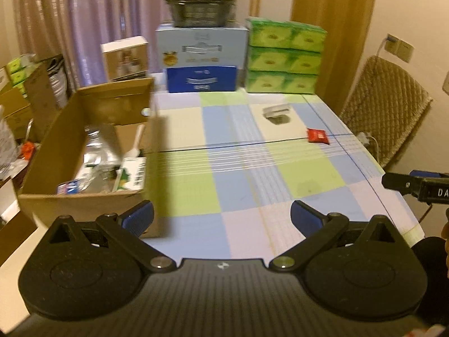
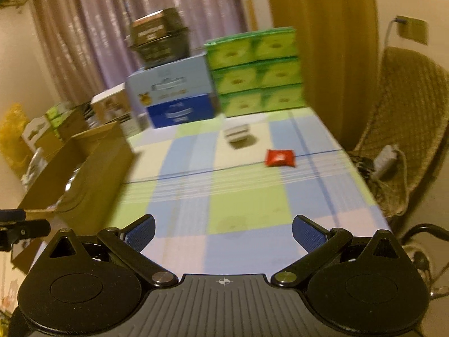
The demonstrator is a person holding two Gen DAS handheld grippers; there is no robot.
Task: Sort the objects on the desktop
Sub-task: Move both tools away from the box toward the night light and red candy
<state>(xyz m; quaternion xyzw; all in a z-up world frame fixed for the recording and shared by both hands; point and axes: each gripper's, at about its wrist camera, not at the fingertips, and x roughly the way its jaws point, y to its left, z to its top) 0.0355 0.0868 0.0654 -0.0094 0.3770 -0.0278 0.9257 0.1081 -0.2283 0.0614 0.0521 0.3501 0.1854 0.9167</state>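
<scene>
Red packet point(image 1: 317, 135) is lying flat on the checked tablecloth point(image 1: 247, 174), right of centre in the left wrist view; in the right wrist view it is sitting at centre right point(image 2: 280, 158), just on the dark line crossing the cloth. White clip-like item point(image 1: 276, 112) is sitting just above-left of the packet, apart from it, blurred in both views so can't tell what it is point(image 2: 237, 133). Cardboard box point(image 1: 84, 151) is standing open at the left of the frame, on the table's left edge, holding silver bags, a white-handled tool and small cartons; in the right wrist view only its outer wall is showing, at the left point(image 2: 84, 174). Left gripper point(image 1: 221, 219) is hovering low over the near end of the cloth, fingers spread wide, nothing between the blue pads point(image 1: 139, 219). Right gripper point(image 2: 223, 234) is likewise gaping wide and gripping nothing, well short of the packet; its tip is also poking in at the right edge of the left wrist view point(image 1: 415, 185). Blue boxes point(image 1: 202, 61) are stacked at the top centre with a dark container point(image 1: 199, 2) on top, green packs point(image 1: 284, 56) stacked just right of them. Wicker chair point(image 1: 384, 106) is standing at the right, past the table edge. Both frames are motion-blurred.
</scene>
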